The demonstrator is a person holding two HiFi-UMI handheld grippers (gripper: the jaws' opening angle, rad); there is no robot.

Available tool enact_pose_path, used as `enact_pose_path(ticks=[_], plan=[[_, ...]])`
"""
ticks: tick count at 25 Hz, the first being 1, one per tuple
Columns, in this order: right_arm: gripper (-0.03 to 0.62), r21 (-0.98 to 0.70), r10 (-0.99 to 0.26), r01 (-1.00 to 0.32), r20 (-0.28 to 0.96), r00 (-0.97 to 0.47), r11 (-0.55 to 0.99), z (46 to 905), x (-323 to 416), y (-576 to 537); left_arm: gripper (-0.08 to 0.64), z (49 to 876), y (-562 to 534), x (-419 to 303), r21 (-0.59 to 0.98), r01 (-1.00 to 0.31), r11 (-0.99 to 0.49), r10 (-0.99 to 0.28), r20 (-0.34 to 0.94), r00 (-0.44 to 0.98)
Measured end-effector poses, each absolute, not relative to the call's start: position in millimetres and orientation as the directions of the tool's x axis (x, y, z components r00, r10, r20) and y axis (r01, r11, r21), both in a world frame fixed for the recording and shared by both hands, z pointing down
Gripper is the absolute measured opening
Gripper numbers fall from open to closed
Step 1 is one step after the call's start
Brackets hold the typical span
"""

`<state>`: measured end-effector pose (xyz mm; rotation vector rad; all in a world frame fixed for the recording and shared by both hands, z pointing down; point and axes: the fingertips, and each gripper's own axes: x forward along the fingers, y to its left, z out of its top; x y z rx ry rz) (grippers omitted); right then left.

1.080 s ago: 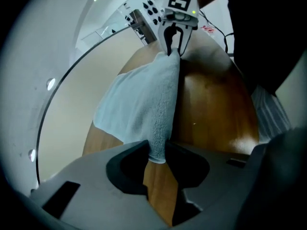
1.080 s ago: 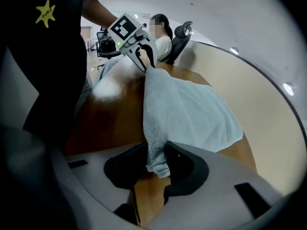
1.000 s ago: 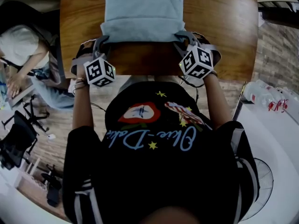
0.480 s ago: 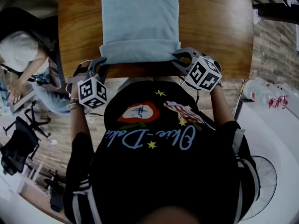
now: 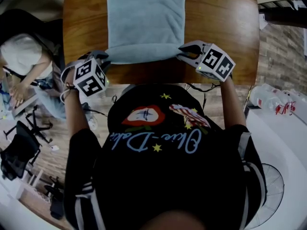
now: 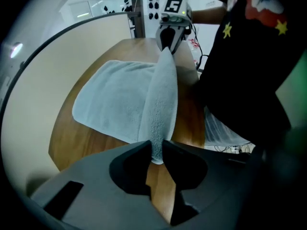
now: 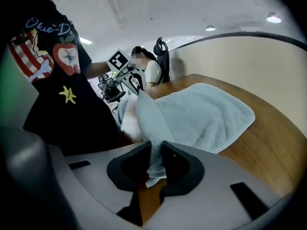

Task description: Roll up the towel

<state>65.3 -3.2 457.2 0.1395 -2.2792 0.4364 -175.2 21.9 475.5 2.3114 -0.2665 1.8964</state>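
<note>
Pinched the near edge of the towel [image 5: 145, 20], raised off the surface [image 5: 225, 28], in the left hand-held gripper [image 6: 154, 150] and right hand-held gripper [image 7: 154, 152], having just closed both onto the cloth. Probably starting the first turn. Next called for curling that edge evenly toward the surface's far side.

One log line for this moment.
left hand-held gripper: just closed on towel | right hand-held gripper: just closed on towel | towel: near edge raised
</note>
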Motion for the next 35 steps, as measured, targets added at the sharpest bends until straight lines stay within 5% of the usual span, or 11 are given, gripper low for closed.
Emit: enact_pose_path(ticks=[13, 24, 31, 35], plan=[[0.058, -0.135, -0.109, -0.345, 0.790, -0.604, 0.929, 481, 65, -70, 0.072, 504, -50, -181, -0.012, -0.370, -0.929, -0.097, 0.972, 0.213], [0.146, 0.038, -0.230, -0.362, 0.832, -0.505, 0.932, 505, 71, -82, 0.126, 514, -68, -181, -0.211, -0.458, -0.864, -0.326, 0.926, 0.189], [0.175, 0.087, -0.417, -0.516, 0.709, -0.570, 0.852, 448, 90, -97, 0.201, 469, -75, -213, -0.222, -0.689, -0.690, -0.523, 0.811, 0.263], [0.175, 0.131, -0.378, -0.406, 0.687, -0.621, 0.904, 427, 77, -62, 0.201, 451, -40, -198, -0.289, -0.585, -0.758, -0.523, 0.805, 0.280]])
